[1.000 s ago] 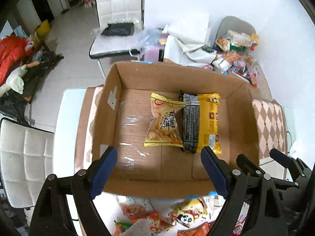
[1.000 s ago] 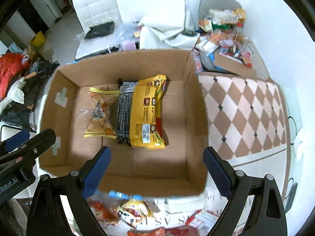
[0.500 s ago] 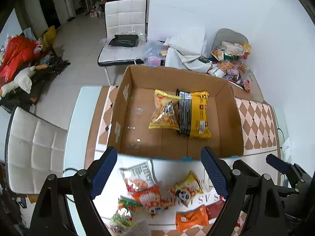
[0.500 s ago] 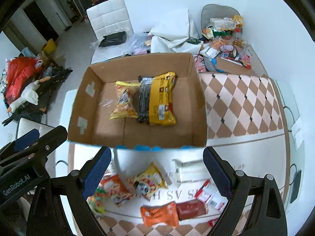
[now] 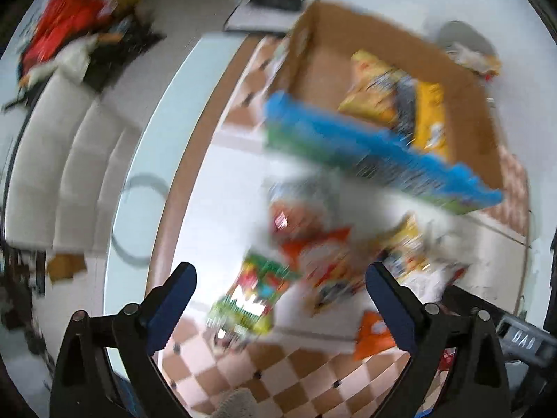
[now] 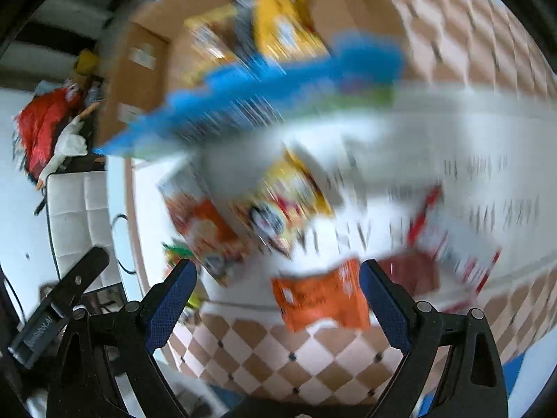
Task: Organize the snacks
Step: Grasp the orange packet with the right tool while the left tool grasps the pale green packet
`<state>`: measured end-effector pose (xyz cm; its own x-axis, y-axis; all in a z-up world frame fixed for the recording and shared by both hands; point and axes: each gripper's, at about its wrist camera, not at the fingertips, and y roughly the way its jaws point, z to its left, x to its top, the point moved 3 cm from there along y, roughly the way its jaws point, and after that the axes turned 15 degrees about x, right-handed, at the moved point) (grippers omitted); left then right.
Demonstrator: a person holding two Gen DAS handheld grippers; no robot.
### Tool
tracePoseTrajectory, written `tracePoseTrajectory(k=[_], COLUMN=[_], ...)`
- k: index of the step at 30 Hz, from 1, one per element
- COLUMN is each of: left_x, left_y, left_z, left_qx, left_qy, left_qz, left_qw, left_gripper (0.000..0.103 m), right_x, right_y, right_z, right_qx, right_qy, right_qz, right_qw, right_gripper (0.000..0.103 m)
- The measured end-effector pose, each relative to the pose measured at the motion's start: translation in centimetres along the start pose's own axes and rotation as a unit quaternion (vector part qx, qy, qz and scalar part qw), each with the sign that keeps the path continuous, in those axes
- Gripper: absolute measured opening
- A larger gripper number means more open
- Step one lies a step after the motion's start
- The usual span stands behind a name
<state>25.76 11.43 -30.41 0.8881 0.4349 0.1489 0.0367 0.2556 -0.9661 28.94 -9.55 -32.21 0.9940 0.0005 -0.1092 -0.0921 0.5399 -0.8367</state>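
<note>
Cardboard box (image 5: pixel 463 80) upper frame w/ two packs in; both grippers' fingers (image 5: pixel 174 299) spread, empty, over loose snacks (image 6: pixel 320 296) on worktop (image 5: pixel 216 209), prob. next pick.

white chair (image 5: pixel 62 160), pale floor (image 5: pixel 146 52), checked tablecloth (image 6: pixel 278 358)

Brown cardboard box (image 5: pixel 466 83) with blue front edge, orange snack packet (image 6: pixel 320 296), pink-and-white checkered tablecloth (image 5: pixel 278 376).

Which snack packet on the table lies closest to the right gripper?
The orange packet, plain orange and lying between the right gripper's open fingers. The yellow panda packet lies farther off, toward the box.
</note>
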Motion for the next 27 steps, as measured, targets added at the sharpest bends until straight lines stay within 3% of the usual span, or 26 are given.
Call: tracePoseTrajectory(k=[3, 6, 11, 14, 17, 20, 23, 27], left_x=[-2.7, -4.8, -6.5, -6.5, -6.1, -6.0, -6.3, -7.2], left_y=[2.9, 5.0, 7.3, 8.0, 8.4, 8.8, 8.8, 9.3], left_z=[1.6, 3.2, 5.0, 5.4, 5.0, 3.6, 2.3, 0.7], left_qx=[0.020, 0.025, 0.031, 0.033, 0.033, 0.029, 0.033, 0.043], left_qy=[-0.016, -0.037, -0.052, -0.041, 0.001, 0.077, 0.143, 0.203], left_qz=[0.041, 0.076, 0.106, 0.104, 0.093, 0.077, 0.059, 0.051], left_qw=[0.9988, 0.9961, 0.9925, 0.9932, 0.9951, 0.9936, 0.9875, 0.9768], left_gripper=[0.099, 0.099, 0.099, 0.099, 0.099, 0.099, 0.099, 0.099], right_x=[-2.5, -4.9, -6.2, -5.9, -5.2, -4.9, -4.9, -5.9], right_y=[2.8, 5.3, 7.6, 8.2, 8.9, 9.5, 10.3, 11.3], right_z=[-3.9, -7.1, -9.1, -9.4, -9.0, -8.0, -6.2, -4.4], right_qx=[0.007, 0.027, 0.034, 0.022, 0.000, -0.030, -0.067, -0.111], right_qy=[0.085, 0.175, 0.256, 0.282, 0.280, 0.245, 0.173, 0.075], right_qz=[0.038, 0.062, 0.037, 0.016, 0.012, 0.024, 0.058, 0.110], right_qw=[0.996, 0.982, 0.965, 0.959, 0.960, 0.969, 0.981, 0.985], right_gripper=[0.097, 0.097, 0.096, 0.091, 0.081, 0.073, 0.061, 0.061])
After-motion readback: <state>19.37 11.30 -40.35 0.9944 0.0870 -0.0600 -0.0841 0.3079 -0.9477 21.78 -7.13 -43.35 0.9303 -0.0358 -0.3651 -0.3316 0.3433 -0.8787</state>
